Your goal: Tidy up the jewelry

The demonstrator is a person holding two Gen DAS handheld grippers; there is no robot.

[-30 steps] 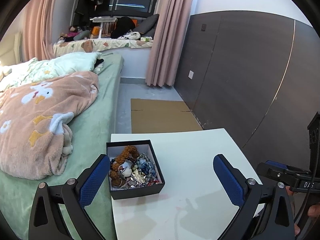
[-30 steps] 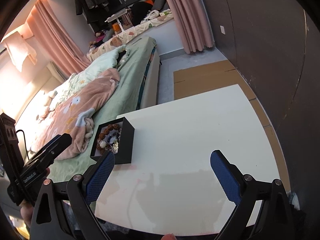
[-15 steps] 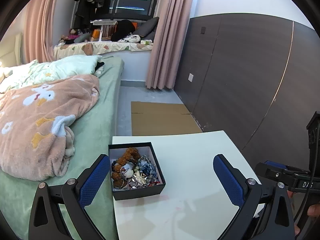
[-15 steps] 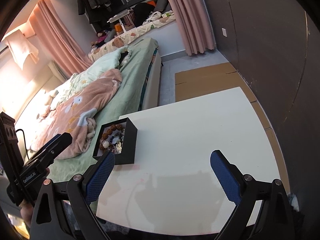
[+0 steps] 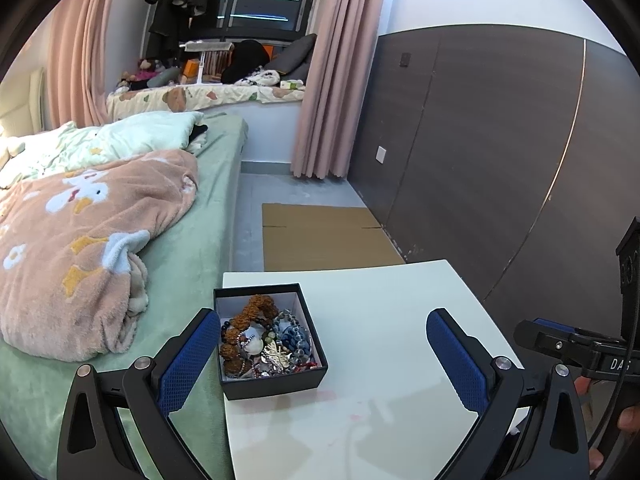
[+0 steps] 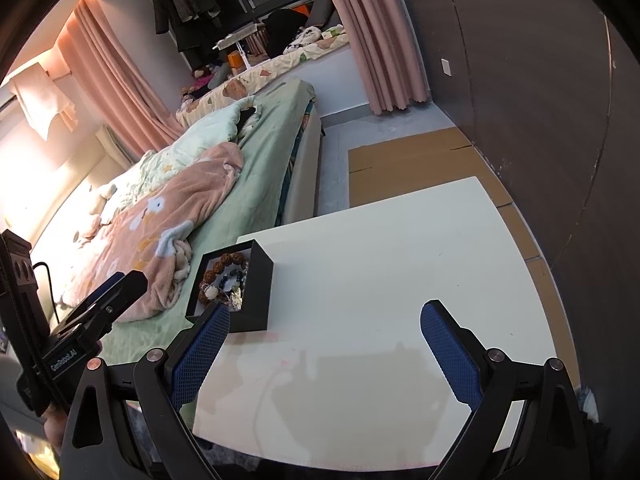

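Jewelry box [image 5: 270, 340] sits at my white surface's [image 5: 384, 312] left edge; left claw [image 5: 324, 356] and right claw [image 6: 324, 344] gape wide, empty.

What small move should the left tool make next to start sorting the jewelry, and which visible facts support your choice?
Probably ease the left tool forward and down over the black box. Both tools are open and hold nothing, the right tool sits over bare white table, and all the jewelry lies tangled in the box, nearest the left tool's left finger.
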